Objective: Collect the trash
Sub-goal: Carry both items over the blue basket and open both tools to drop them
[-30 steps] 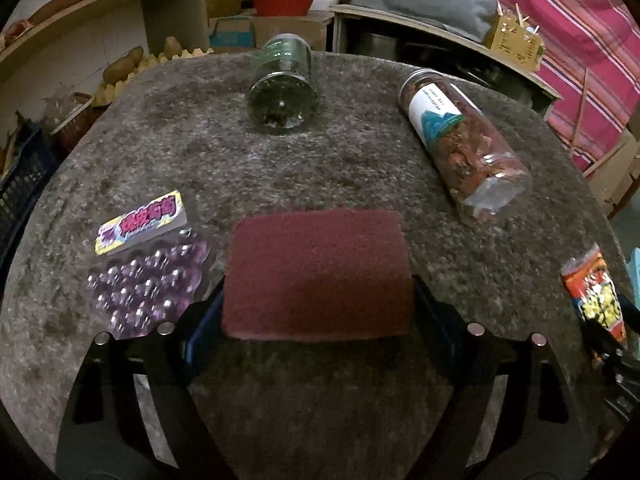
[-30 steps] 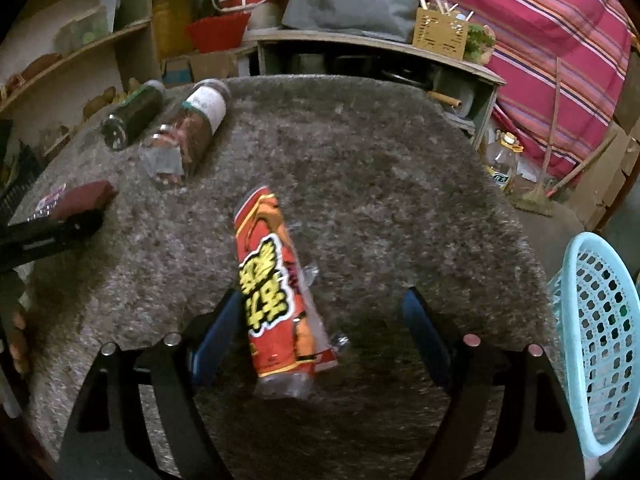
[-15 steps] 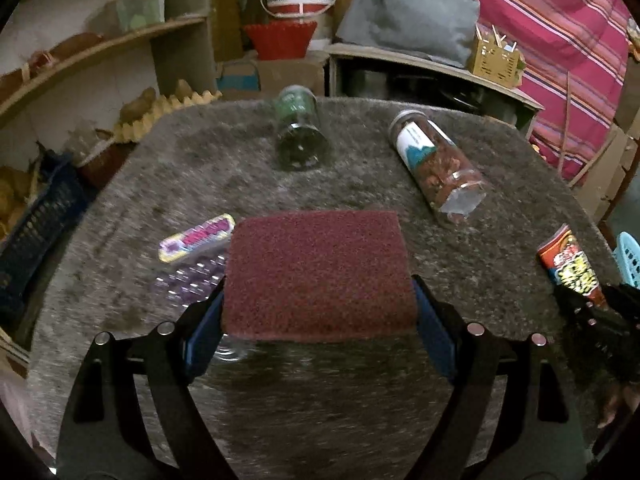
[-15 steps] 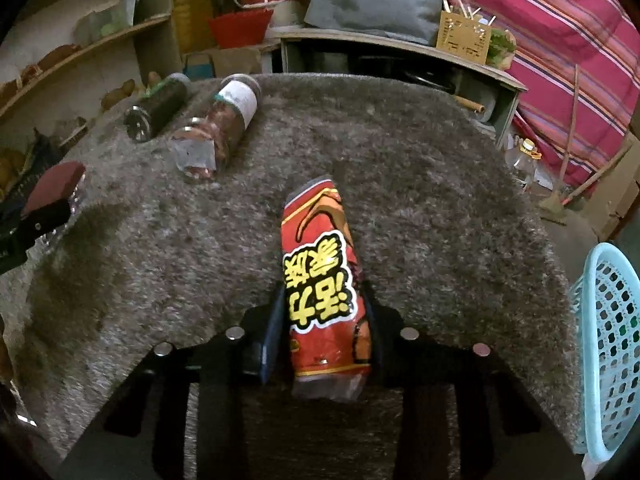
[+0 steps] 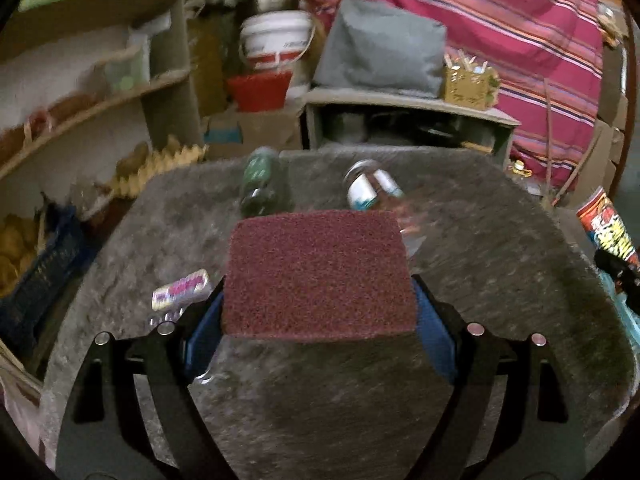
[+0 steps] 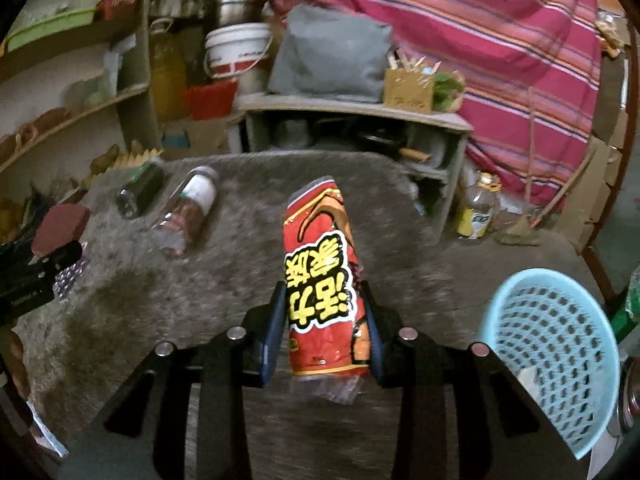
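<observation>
My left gripper (image 5: 318, 312) is shut on a dark red scouring pad (image 5: 318, 272) and holds it above the grey shaggy table (image 5: 500, 248). My right gripper (image 6: 324, 320) is shut on a red and yellow snack wrapper (image 6: 322, 276), lifted off the table. The wrapper also shows at the right edge of the left wrist view (image 5: 608, 228). The pad shows at the left in the right wrist view (image 6: 60, 226). A light blue perforated basket (image 6: 556, 356) stands low at the right of the table.
On the table lie a dark green jar (image 5: 262, 184), a clear jar with a white label (image 6: 188, 212) and a purple bead packet (image 5: 180, 292). Shelves (image 5: 100, 104) stand left, a low cupboard (image 6: 352, 128) behind, a striped cloth (image 6: 480, 40) at the right.
The right gripper closed on the snack wrapper and lifted it off the table. The left gripper rose and pulled back with the pad, so the jars and bead packet look farther away.
</observation>
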The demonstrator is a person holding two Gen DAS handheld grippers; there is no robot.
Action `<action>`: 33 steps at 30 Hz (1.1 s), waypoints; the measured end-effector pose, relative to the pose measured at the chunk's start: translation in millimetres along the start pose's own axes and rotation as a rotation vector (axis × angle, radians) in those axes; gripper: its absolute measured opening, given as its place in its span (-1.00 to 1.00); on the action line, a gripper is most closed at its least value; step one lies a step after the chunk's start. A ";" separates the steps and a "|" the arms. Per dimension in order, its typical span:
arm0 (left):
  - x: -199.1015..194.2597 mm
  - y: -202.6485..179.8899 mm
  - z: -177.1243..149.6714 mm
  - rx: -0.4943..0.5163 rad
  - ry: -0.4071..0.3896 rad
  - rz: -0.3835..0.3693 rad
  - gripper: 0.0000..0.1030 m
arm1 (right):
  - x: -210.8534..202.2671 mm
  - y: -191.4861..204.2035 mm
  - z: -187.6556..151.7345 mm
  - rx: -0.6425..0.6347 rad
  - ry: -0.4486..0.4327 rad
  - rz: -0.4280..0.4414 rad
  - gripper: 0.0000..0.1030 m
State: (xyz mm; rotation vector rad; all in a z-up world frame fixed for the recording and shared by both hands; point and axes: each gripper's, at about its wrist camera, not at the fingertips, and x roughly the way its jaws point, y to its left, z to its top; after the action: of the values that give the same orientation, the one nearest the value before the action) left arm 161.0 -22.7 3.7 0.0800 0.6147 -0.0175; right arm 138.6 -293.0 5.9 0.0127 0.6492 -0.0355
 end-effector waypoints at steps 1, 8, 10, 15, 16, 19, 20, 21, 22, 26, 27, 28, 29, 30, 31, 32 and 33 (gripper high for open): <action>-4.9 -8.0 2.9 0.016 -0.024 -0.001 0.61 | -4.0 -7.1 0.2 0.006 -0.008 -0.007 -0.31; -33.5 -70.9 18.4 0.080 -0.150 -0.076 0.61 | -42.5 -72.8 -0.9 0.033 -0.082 -0.121 -0.31; -38.4 -96.5 18.4 0.120 -0.171 -0.094 0.61 | -49.9 -94.3 -4.8 0.043 -0.087 -0.165 -0.31; -42.0 -161.9 18.1 0.167 -0.180 -0.198 0.61 | -67.8 -157.8 -23.3 0.124 -0.080 -0.242 -0.31; -43.1 -178.5 16.8 0.177 -0.180 -0.227 0.61 | -70.1 -168.0 -26.5 0.134 -0.077 -0.255 -0.31; -44.5 -220.8 10.9 0.207 -0.174 -0.304 0.61 | -74.7 -196.8 -36.4 0.163 -0.060 -0.303 -0.31; -44.9 -237.1 8.3 0.220 -0.172 -0.333 0.61 | -75.7 -206.5 -40.1 0.179 -0.054 -0.312 -0.31; -45.1 -249.2 4.9 0.230 -0.171 -0.352 0.61 | -76.4 -219.3 -44.7 0.201 -0.046 -0.321 -0.31; -45.2 -265.6 1.2 0.244 -0.170 -0.378 0.61 | -76.7 -227.6 -47.9 0.214 -0.040 -0.326 -0.31; -41.8 -313.3 -12.3 0.295 -0.149 -0.452 0.61 | -74.1 -255.7 -61.3 0.269 -0.012 -0.344 -0.31; -38.9 -325.3 -15.0 0.304 -0.140 -0.468 0.61 | -72.6 -262.3 -64.6 0.286 -0.006 -0.341 -0.31; -35.9 -335.2 -15.8 0.311 -0.134 -0.479 0.61 | -71.9 -265.1 -66.7 0.293 -0.001 -0.340 -0.31; -33.1 -342.4 -16.0 0.318 -0.130 -0.489 0.61 | -70.6 -267.8 -68.4 0.298 0.004 -0.341 -0.31; -30.5 -349.5 -16.1 0.324 -0.126 -0.501 0.61 | -69.6 -270.6 -70.0 0.302 0.009 -0.342 -0.31; -27.7 -353.3 -15.4 0.327 -0.121 -0.511 0.61 | -69.9 -273.5 -72.1 0.307 0.012 -0.342 -0.31; -25.1 -359.5 -15.1 0.332 -0.114 -0.524 0.61 | -70.1 -275.4 -72.9 0.313 0.013 -0.341 -0.31; -24.3 -363.6 -15.5 0.336 -0.109 -0.533 0.61 | -70.5 -275.9 -73.8 0.317 0.013 -0.341 -0.31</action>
State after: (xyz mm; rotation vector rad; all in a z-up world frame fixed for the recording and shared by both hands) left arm 117.6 -384.0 -20.2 0.2366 0.5053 -0.6388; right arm 27.6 -565.0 -10.5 0.2086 0.6472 -0.4677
